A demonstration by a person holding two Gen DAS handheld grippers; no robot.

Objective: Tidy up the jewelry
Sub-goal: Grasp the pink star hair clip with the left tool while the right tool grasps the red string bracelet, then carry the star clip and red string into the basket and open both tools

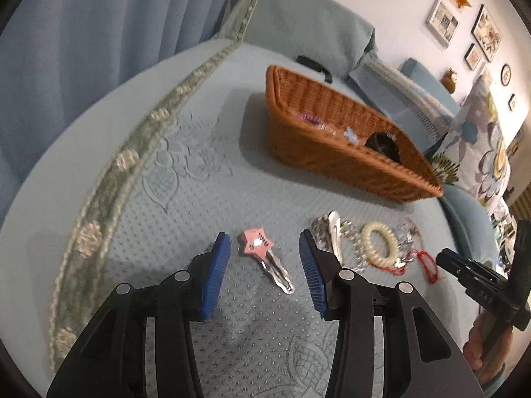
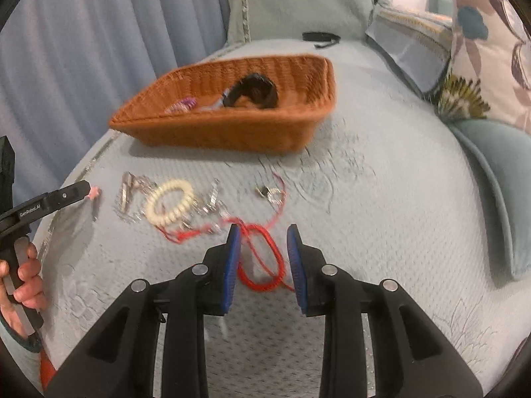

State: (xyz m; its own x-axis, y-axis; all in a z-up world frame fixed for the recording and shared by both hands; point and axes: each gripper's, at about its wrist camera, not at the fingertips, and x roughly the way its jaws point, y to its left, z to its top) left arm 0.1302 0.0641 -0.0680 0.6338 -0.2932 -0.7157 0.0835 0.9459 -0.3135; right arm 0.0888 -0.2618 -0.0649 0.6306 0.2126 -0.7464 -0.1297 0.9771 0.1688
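Quilted bedspread (image 2: 381,205), open room beside basket (image 2: 232,132)

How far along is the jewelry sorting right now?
Partly done. The wicker basket already holds a black scrunchie and a purple piece. Nothing is gripped: the open left gripper frames the pink star hair clip, and the open right gripper straddles the red cord. The cream coil hair tie and silver pieces are on the bedspread.

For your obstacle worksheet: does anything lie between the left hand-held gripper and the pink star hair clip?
Nothing visible. The pink star hair clip lies on bare bedspread between the open left hand-held gripper fingers.
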